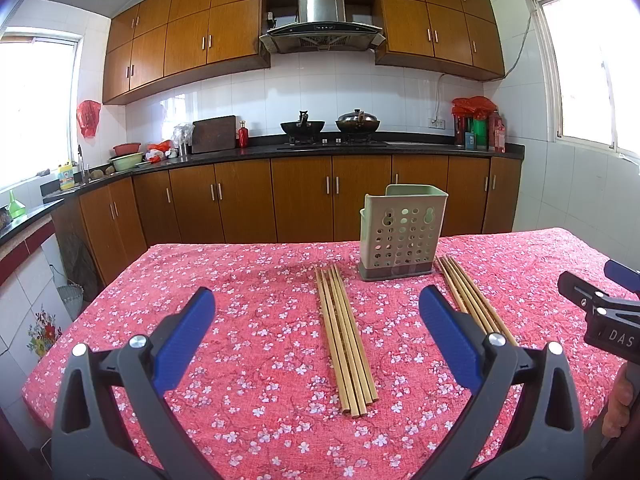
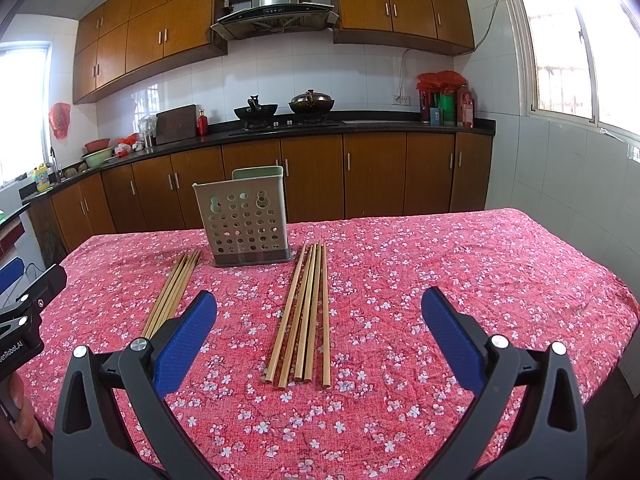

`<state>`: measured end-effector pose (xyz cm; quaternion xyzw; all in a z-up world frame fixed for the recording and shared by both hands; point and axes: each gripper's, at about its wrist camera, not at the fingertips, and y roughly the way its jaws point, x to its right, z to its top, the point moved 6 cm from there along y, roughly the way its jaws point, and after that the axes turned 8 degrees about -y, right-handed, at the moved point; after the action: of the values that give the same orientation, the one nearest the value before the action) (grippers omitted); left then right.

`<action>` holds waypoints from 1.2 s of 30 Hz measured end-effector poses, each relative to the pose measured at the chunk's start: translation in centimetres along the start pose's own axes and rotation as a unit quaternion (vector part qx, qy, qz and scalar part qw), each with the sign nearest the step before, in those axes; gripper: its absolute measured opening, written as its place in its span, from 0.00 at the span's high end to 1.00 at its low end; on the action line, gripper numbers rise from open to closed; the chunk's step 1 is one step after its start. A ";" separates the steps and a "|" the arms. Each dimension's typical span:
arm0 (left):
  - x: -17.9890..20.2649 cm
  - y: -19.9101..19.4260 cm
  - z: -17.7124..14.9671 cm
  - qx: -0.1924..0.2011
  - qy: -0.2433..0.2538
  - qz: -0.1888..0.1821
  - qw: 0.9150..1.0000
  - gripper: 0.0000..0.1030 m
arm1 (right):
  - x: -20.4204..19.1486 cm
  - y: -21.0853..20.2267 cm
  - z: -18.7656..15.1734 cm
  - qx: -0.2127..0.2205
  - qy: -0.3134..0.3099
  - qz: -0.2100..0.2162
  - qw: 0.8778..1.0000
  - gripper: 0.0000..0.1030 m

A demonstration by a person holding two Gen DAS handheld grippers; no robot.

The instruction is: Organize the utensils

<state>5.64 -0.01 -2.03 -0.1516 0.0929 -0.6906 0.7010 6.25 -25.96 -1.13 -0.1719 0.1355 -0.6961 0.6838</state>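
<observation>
A pale green perforated utensil holder (image 1: 403, 236) (image 2: 245, 219) stands upright on the red floral tablecloth (image 1: 248, 344) (image 2: 440, 272). Several wooden chopsticks lie in two bundles, one on each side of it. The left bundle (image 1: 346, 336) (image 2: 171, 294) lies between the blue pads of my left gripper (image 1: 318, 312), which is open and empty above the cloth. The right bundle (image 2: 306, 314) (image 1: 470, 294) lies ahead of my right gripper (image 2: 319, 314), also open and empty. Part of each gripper shows at the edge of the other's view.
The table ends at its far edge just behind the holder. Beyond it run brown kitchen cabinets (image 1: 304, 196), a black counter with two woks (image 1: 332, 126) and a range hood. A hand (image 1: 618, 404) shows at the right edge of the left wrist view.
</observation>
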 end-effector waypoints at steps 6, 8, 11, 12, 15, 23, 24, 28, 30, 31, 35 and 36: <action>0.0 0.0 0.0 0.000 0.000 -0.001 1.000 0.04 | 0.0 0.0 0.0 0.000 0.000 0.000 1.000 0.02; 0.1 0.0 0.0 0.001 0.001 -0.001 1.000 0.04 | 0.0 0.0 0.0 0.000 0.000 0.000 1.000 0.02; 0.3 -0.1 0.0 0.001 0.001 -0.001 1.000 0.04 | 0.0 0.0 0.0 0.000 0.000 0.000 1.000 0.02; 0.4 -0.1 -0.1 0.001 0.001 -0.001 1.000 0.04 | 0.0 0.0 0.0 0.000 0.000 0.000 1.000 0.02; 0.0 0.0 0.0 0.000 -0.001 -0.001 1.000 0.04 | 0.0 0.0 0.0 -0.001 0.000 0.000 1.000 0.02; 0.0 0.0 0.0 -0.001 -0.001 -0.001 1.000 0.04 | 0.0 0.0 0.0 -0.001 0.000 0.000 1.000 0.02; 0.0 0.0 0.0 -0.001 -0.001 -0.001 1.000 0.04 | 0.0 0.0 0.0 -0.001 0.000 0.000 1.000 0.02; 0.0 0.0 0.0 -0.001 -0.001 -0.001 1.000 0.04 | 0.0 0.0 -0.1 -0.001 0.001 0.000 1.000 0.02; 0.1 0.0 0.0 -0.001 -0.001 -0.001 1.000 0.04 | 0.0 0.0 0.0 -0.001 0.001 0.000 1.000 0.02; 0.0 0.0 0.0 -0.001 -0.001 -0.001 1.000 0.04 | 0.0 0.0 0.0 -0.001 0.001 0.000 1.000 0.02; 0.0 0.0 0.0 -0.001 -0.002 -0.001 1.000 0.04 | 0.0 0.0 0.0 -0.001 0.001 0.000 1.000 0.02; 0.0 0.0 0.0 0.000 -0.002 -0.001 1.000 0.04 | 0.0 0.0 0.0 -0.001 0.001 0.000 1.000 0.02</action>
<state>5.62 -0.02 -2.03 -0.1531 0.0919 -0.6913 0.7001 6.27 -25.97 -1.17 -0.1721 0.1372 -0.6957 0.6838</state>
